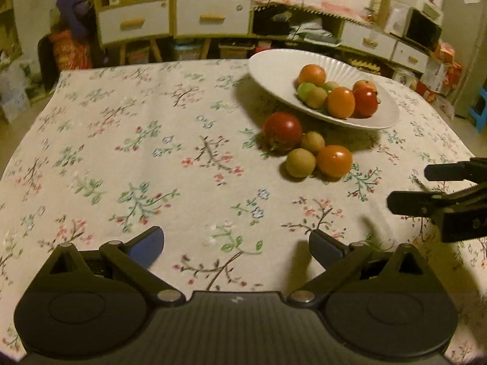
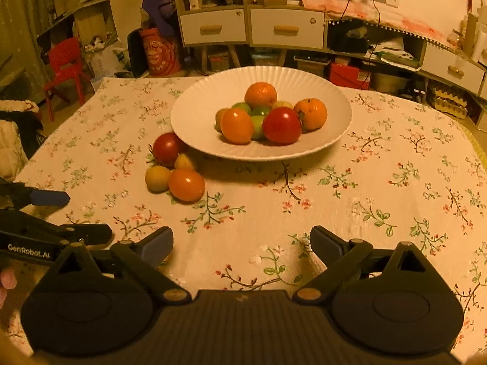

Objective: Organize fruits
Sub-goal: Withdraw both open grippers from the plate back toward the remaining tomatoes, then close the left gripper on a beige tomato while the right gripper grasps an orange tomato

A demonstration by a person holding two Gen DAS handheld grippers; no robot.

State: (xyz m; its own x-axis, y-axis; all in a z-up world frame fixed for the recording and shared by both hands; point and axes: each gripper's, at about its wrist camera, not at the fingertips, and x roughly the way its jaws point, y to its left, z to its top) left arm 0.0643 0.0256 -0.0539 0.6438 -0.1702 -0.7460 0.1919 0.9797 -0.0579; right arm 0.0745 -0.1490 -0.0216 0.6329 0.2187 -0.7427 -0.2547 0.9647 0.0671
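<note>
A white ribbed bowl on the flowered tablecloth holds several fruits: orange, red and green ones. Beside its near left rim lie loose fruits: a red one, an orange one and two small yellow-green ones. My left gripper hovers open over bare cloth, short of the loose fruits. My right gripper also stands open, nothing between its fingers, in front of the bowl. Each gripper shows at the edge of the other's view: the right, the left.
The table is covered by a floral cloth. Behind it stand drawers and shelves full of clutter, a red chair at the left, and boxes on the floor. A fingertip shows at the left edge.
</note>
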